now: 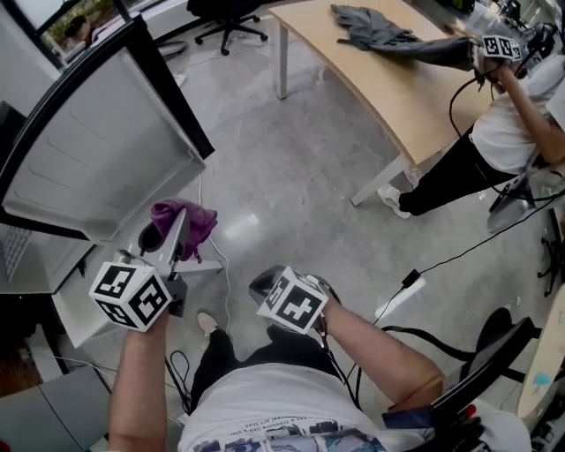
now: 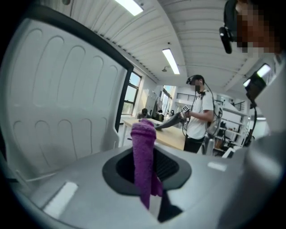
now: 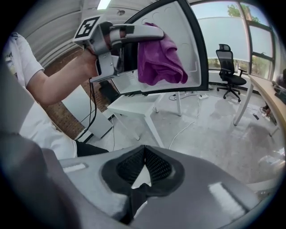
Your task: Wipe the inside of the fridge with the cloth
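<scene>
A purple cloth (image 1: 187,222) hangs from my left gripper (image 1: 177,234), which is shut on it just in front of the fridge's open door (image 1: 97,150). In the left gripper view the cloth (image 2: 144,156) stands up between the jaws, with the door's white ribbed inner side (image 2: 58,116) at the left. My right gripper (image 1: 269,284) sits lower and to the right, near my lap. Its jaws meet with nothing between them (image 3: 145,150). The right gripper view shows the left gripper (image 3: 134,36), the cloth (image 3: 158,56) and the door (image 3: 194,49).
A small white table (image 3: 138,105) stands below the door. A wooden desk (image 1: 388,79) runs across the back right, where another person (image 1: 503,124) works on a grey garment (image 1: 371,26). Cables and a power strip (image 1: 402,296) lie on the floor. An office chair (image 1: 229,18) stands behind.
</scene>
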The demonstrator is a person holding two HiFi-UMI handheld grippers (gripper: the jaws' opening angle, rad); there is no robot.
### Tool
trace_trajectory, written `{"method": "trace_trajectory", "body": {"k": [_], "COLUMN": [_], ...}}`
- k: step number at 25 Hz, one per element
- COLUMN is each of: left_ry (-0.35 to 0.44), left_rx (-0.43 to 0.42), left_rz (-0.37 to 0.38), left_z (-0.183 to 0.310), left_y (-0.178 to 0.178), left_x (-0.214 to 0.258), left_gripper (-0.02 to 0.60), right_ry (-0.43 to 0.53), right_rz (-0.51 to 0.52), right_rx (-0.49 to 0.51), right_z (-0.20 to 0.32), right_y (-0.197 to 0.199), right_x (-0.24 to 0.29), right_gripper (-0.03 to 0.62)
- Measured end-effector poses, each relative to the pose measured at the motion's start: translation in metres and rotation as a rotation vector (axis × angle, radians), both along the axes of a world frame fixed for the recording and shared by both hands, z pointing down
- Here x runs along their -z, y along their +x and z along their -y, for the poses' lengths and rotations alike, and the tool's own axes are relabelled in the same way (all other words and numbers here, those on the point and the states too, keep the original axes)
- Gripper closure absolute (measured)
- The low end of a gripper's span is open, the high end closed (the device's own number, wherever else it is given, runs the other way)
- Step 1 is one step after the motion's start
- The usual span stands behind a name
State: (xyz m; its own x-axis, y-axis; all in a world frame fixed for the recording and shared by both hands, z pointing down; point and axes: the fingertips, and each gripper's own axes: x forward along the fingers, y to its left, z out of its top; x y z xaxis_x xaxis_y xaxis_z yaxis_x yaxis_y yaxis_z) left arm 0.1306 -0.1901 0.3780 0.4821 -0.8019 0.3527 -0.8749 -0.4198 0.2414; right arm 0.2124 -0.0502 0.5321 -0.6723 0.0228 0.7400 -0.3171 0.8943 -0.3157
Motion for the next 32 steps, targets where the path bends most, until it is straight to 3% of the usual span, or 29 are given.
{"method": "trace_trajectory", "body": {"k": [3, 9, 15, 20, 23, 27, 32], "left_ry": [0.047, 0.141, 0.227, 0.229, 0.222, 0.204, 0.150], "left_rx": [0.006, 0.023, 0.147, 0.226, 0.251, 0.233, 0.211], "left_rz": [-0.009, -0.016, -0.002, 0.020, 0.054, 0.065, 0.063], "left_z": [-0.030, -0.100, -0.192, -0.292, -0.354, -0.420, -0.457], "left_y": [-0.013, -0.042, -0.131, -0.221, -0.257, -0.280, -0.269], "left_x": [0.027, 0.082, 0.119, 0.110, 0.096, 0.084, 0.059], "left_gripper": [0.511, 0.511, 0.512, 0.512, 0.512, 0.511, 0.512], "right_ry": [0.026, 0.071, 0.173, 0.240, 0.280, 0.320, 0.329], "right_rz": [0.004, 0.028, -0.003, 0.010, 0.012, 0.025, 0.072], "right_rx": [0.056, 0.076, 0.091, 0.053, 0.036, -0.019, -0.026], "right_z": [-0.007, -0.027, -0.040, -0.084, -0.119, -0.169, -0.214], "right_y": [-0.019, -0.038, -0.063, -0.112, -0.136, -0.154, -0.156], "right_x": [0.008, 0.030, 0.051, 0.070, 0.083, 0.103, 0.106], "right_gripper": [0.591, 0.591, 0.591, 0.591, 0.591, 0.591, 0.591]}}
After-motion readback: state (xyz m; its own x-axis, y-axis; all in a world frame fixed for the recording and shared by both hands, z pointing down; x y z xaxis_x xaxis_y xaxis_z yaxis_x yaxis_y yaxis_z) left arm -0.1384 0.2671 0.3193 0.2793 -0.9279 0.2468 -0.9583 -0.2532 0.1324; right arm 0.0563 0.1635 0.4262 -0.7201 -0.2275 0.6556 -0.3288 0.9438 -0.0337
